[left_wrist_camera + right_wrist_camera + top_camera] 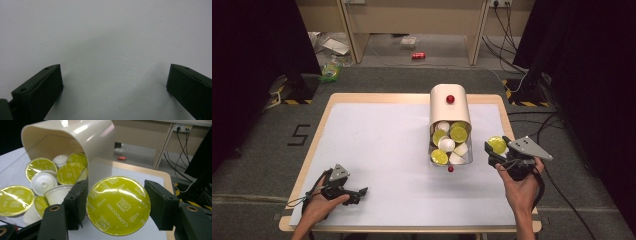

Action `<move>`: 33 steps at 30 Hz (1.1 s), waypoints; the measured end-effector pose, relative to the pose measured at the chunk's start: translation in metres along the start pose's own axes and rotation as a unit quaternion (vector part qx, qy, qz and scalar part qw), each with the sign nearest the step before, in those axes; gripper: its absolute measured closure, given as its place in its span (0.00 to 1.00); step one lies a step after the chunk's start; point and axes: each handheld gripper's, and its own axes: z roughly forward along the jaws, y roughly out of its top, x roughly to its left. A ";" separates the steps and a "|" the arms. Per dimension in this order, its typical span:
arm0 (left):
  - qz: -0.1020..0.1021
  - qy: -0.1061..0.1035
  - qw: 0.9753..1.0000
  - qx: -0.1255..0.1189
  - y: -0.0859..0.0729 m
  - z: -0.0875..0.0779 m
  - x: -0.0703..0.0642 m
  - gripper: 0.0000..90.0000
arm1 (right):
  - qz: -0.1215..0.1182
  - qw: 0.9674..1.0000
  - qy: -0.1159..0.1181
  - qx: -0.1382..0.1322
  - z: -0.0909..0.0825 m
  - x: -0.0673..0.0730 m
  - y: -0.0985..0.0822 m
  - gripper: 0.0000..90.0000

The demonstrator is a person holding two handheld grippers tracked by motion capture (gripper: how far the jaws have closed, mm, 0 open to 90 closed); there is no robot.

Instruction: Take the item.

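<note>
From above, the right gripper (pixel 498 150) hovers just right of the capsule dispenser (pixel 450 107), near the table's (pixel 377 145) right edge, while the left gripper (pixel 358 192) rests low at the front left – broad bare surface between them. The left gripper view shows jaws spread wide over bare tabletop. In the right gripper view the jaws clamp a yellow-lidded capsule (pixel 118 205) by its rim – the dispenser's open mouth close behind.

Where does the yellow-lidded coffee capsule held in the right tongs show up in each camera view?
High view: the capsule sits at right, in the right tongs, beside the capsule box.
Right gripper view: capsule at centre bottom, between the jaws.
Left gripper view: not in it.
Shared landmark: the cream capsule box.
</note>
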 end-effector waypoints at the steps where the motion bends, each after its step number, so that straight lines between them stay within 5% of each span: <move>1: 0.000 0.000 1.000 0.000 0.000 0.000 0.000 0.00 | -0.002 1.000 -0.004 0.000 0.001 -0.003 -0.002 0.43; 33: -0.001 -0.001 1.000 -0.001 0.000 0.000 0.000 0.00 | 0.028 0.998 -0.031 0.042 0.017 -0.030 -0.038 0.43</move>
